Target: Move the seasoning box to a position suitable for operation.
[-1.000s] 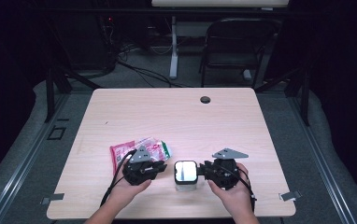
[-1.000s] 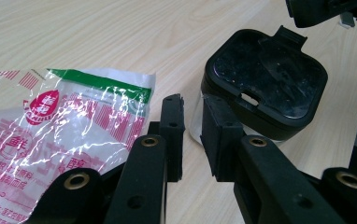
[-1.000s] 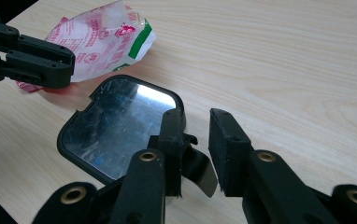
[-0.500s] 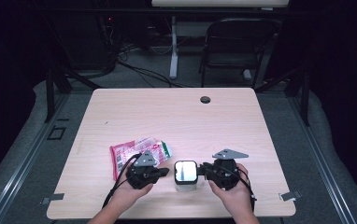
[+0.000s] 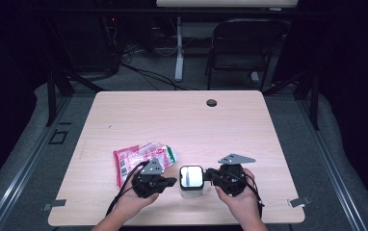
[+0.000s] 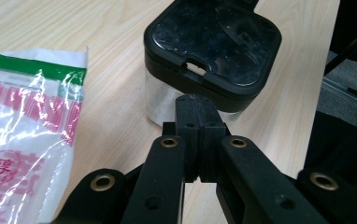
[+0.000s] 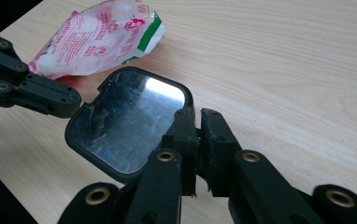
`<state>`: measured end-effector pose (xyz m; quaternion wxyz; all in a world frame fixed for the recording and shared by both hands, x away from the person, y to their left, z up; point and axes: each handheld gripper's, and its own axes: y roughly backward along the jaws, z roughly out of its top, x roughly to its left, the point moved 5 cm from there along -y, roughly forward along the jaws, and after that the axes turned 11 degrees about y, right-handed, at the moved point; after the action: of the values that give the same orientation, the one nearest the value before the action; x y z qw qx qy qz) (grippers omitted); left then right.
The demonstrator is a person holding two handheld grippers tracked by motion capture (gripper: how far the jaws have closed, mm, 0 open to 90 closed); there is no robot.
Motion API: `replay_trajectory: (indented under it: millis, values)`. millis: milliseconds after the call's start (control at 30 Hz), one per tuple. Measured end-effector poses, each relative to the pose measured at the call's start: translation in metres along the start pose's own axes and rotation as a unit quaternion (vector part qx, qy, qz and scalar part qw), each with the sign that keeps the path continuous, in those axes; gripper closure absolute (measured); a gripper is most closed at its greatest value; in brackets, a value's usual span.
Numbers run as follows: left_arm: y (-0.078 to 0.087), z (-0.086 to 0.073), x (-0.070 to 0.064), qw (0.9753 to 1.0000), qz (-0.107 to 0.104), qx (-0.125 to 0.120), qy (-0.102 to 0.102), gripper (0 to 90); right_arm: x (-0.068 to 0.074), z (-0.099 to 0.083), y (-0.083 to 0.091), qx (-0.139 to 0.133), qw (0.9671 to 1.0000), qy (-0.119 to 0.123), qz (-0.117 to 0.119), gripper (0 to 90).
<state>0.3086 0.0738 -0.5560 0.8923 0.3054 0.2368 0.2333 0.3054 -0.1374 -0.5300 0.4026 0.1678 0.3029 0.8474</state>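
Black jaws of the left gripper (image 6: 197,100) are pressed together, empty, with their tips against the jar (image 6: 167,105) just under its dark lid (image 6: 211,42). A second ago this gripper hung over the red-and-white packet (image 5: 143,156). It has swung right, so the jar looks to be the next thing handled. The right gripper (image 7: 197,114) has stayed at the lid's other side, its jaws a sliver apart. Whether they nip the rim I cannot tell. The jar stands near the table's (image 5: 182,120) front edge between both grippers, with the packet uncovered just behind the left one.
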Motion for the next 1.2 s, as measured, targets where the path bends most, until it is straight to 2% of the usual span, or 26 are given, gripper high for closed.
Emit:
replay_trajectory:
  millis: [267,833,1067,1133,1167,1200]
  values:
    - [-0.0045,-0.0018,-0.0051,0.9999,-0.010,0.010,-0.009,90.0,0.0000,-0.0003,-0.0001,-0.003,1.0000,-0.001,0.000,84.7]
    - [-0.0027,-0.0002,-0.0081,0.9998,-0.018,0.004,-0.005,90.0,-0.0002,-0.0010,0.0002,-0.003,1.0000,-0.001,0.001,84.9]
    - [-0.0010,0.0023,-0.0086,0.9998,-0.020,-0.002,-0.003,90.0,0.0002,-0.0020,0.0003,-0.007,1.0000,-0.003,-0.006,83.6]
    - [-0.0013,0.0033,-0.0092,0.9998,-0.021,-0.003,-0.005,90.0,0.0006,-0.0026,0.0004,-0.008,1.0000,-0.001,-0.001,82.2]
    - [-0.0014,0.0037,-0.0095,0.9999,-0.015,-0.004,-0.006,90.0,0.0016,-0.0034,0.0002,-0.008,0.9999,-0.003,0.005,82.0]
    - [-0.0013,0.0041,-0.0099,0.9997,-0.022,-0.002,-0.008,90.0,0.0022,-0.0035,-0.0002,-0.011,0.9999,-0.005,0.005,81.8]
